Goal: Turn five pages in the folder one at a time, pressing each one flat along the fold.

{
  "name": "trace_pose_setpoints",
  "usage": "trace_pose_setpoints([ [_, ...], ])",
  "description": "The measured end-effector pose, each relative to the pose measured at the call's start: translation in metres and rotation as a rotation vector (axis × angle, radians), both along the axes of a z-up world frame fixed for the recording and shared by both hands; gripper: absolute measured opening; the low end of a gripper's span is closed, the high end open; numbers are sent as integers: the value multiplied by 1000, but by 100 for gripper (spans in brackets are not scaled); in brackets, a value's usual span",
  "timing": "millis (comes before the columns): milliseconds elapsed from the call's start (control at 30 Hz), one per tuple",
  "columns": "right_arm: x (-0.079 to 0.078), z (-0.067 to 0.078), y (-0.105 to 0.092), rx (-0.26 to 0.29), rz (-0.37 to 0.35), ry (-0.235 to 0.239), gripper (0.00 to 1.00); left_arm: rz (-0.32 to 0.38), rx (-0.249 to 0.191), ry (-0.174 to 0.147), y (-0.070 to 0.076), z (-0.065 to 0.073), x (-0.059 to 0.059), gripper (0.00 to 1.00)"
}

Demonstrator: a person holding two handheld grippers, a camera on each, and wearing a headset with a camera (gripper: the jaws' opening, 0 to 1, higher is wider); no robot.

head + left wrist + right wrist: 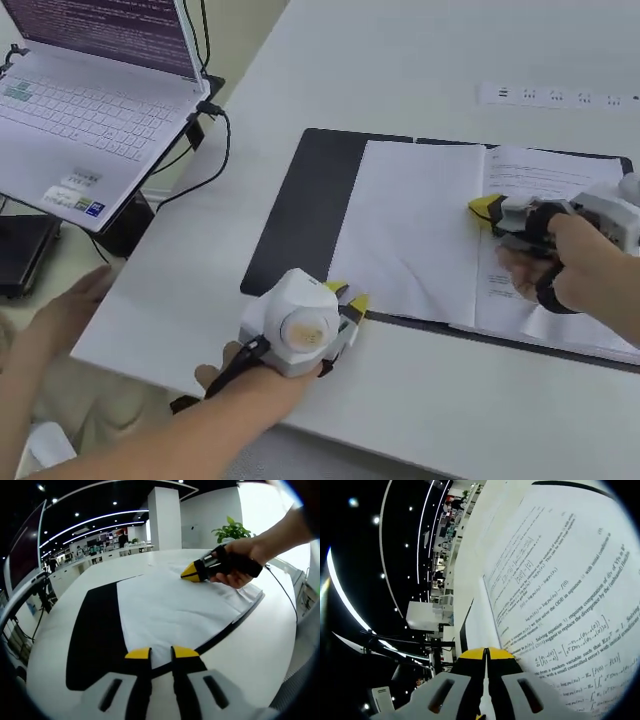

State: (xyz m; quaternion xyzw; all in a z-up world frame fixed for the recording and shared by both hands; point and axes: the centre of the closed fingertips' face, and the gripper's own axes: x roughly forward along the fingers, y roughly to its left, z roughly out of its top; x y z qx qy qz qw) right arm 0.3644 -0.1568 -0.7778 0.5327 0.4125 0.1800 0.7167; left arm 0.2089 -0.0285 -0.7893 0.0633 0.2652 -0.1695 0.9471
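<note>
Two flat white paper pages (410,230) spread across a black folder (300,210).

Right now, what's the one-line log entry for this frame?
step: likely pressing fold | left gripper: jaws slightly apart, at folder near edge | right gripper: jaws together, on open page by fold

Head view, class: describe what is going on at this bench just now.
A person works an open folder with tongs in each hand. The right tongs, shut, have their tip at the fold between the turned blank page and the printed page. The left tongs rest at the folder's near edge, jaws slightly apart.
</note>
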Motion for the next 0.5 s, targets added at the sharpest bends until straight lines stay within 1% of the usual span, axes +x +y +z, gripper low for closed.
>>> trace_pose_setpoints([
  [133,13,-4,-2,24,-33,8,0,4,-4,-4,0,0,0,13],
  [333,34,-4,-4,40,-99,3,0,9,-10,-3,1,0,0,14],
  [500,50,-3,-3,35,-143,-16,0,9,-12,-7,0,-1,-1,14],
])
